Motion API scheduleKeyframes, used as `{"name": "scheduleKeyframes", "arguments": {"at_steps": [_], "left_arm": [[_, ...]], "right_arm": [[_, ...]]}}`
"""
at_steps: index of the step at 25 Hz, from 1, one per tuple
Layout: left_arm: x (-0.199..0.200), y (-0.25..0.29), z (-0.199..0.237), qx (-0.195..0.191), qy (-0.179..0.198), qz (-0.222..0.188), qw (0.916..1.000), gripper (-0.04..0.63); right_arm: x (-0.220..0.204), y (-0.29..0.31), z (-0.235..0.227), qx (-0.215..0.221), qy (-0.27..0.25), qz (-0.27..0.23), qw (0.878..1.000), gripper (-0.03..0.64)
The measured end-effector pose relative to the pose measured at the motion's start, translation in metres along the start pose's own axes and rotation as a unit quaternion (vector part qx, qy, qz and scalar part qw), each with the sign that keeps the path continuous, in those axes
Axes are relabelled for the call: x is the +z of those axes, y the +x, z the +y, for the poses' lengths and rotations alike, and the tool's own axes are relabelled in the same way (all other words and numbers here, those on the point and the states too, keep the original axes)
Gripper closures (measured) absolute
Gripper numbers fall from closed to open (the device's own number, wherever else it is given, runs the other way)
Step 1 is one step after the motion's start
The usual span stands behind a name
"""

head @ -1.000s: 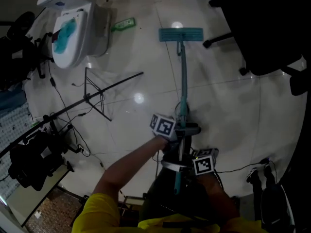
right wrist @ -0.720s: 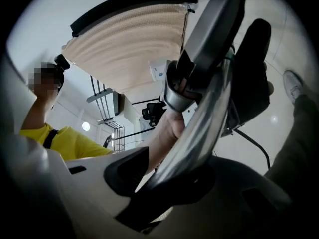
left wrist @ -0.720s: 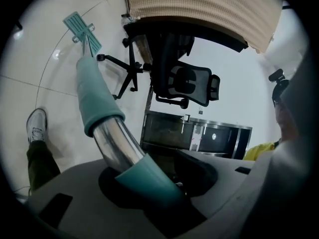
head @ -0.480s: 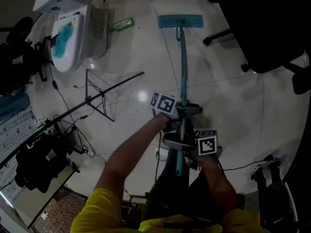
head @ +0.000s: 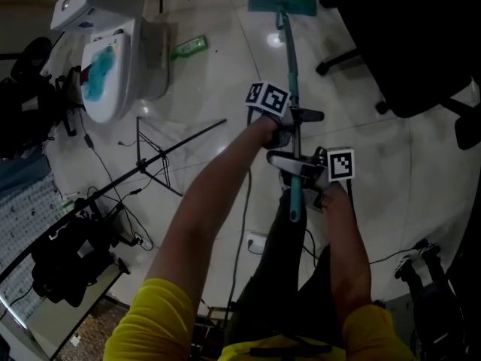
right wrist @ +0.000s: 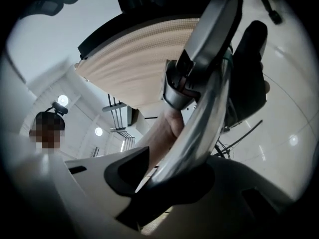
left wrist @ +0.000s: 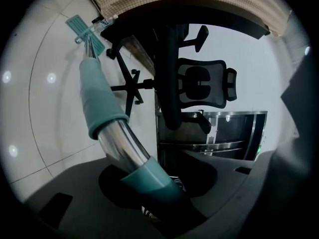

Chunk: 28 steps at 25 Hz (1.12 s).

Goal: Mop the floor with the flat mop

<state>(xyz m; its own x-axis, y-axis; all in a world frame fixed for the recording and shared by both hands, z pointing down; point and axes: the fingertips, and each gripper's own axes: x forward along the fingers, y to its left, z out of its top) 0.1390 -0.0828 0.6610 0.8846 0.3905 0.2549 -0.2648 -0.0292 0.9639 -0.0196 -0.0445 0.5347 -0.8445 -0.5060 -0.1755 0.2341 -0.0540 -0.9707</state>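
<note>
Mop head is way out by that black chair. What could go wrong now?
The mop head lies close to the office chair's legs, so it might snag there. A green bottle lies just left of it, and a sideways sweep could knock it. A thin black stand lies flat nearby, easy to trip over.

Mop pole (left wrist: 117, 143) shiny metal; floor tiles (head: 218, 74) glossy.

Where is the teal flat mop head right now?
Head view, top centre: the teal flat mop head lies on the tiled floor, right of the green bottle.
</note>
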Motion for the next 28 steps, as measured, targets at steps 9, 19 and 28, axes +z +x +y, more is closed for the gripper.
{"name": "scheduleKeyframes", "arguments": {"at_steps": [9, 19, 28], "left_arm": [[-0.181, 0.036, -0.047, -0.049, -0.058, -0.059, 0.9953, 0.419], [-0.289, 0.043, -0.098, -0.082, -0.16, -0.225, 0.9576, 0.42], [-0.227, 0.001, -0.068, -0.093, -0.112, -0.245, 0.9586, 0.402]], "right_arm": [[-0.193, -0.064, 0.029, -0.081, 0.068, 0.103, 0.989, 0.503], [-0.313, -0.128, 0.091, -0.102, 0.131, 0.26, 0.951, 0.499], [-0.265, -0.084, 0.058, -0.076, 0.115, 0.256, 0.957, 0.5]]}}
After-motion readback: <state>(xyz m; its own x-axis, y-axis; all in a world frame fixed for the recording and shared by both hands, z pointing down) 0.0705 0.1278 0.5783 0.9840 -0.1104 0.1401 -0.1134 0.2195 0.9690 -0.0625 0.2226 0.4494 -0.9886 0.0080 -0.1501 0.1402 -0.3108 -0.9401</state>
